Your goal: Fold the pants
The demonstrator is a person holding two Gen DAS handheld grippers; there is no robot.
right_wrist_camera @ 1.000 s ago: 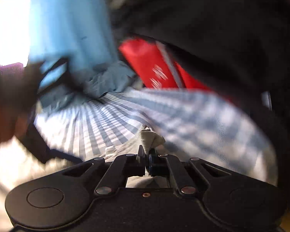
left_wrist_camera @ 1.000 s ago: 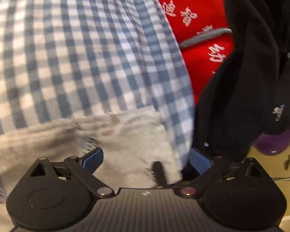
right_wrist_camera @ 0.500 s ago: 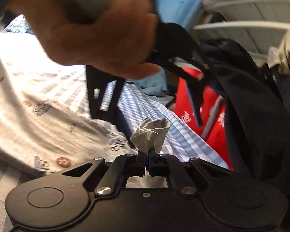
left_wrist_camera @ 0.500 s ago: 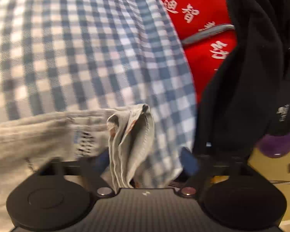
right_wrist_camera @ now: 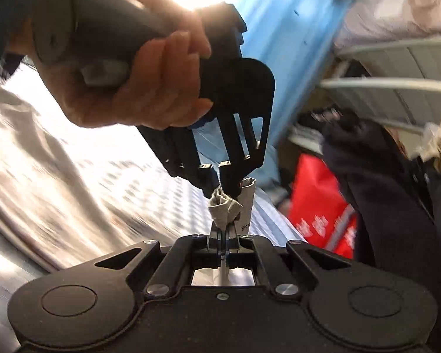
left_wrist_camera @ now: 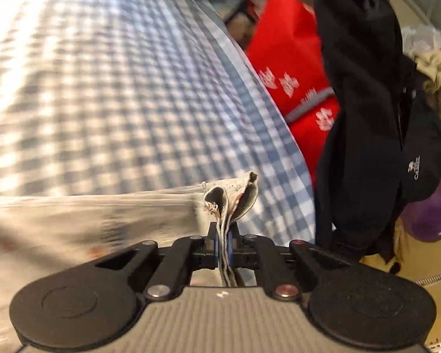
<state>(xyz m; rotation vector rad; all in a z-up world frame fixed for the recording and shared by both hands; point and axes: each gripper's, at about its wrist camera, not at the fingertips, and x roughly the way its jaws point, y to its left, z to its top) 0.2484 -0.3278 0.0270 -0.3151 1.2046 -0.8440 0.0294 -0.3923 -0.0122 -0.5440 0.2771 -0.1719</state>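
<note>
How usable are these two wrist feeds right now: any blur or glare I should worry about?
Left wrist view: the checked sheet and grey pants are smeared by motion, though the left gripper and pinched fold stay sharp. Right wrist view: backlight glare blows out the top centre behind the hand; the background streaks, but the right gripper is crisp.

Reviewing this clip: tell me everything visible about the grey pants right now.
The pants are light grey soft fabric with small dark printed lettering and reddish marks, blurred. They spread over the blue-white checked sheet. One bunched, layered edge is pinched in the left gripper, its frayed tip curling above the jaws. Another bunched corner is clamped in the right gripper, close beside the left one.
</note>
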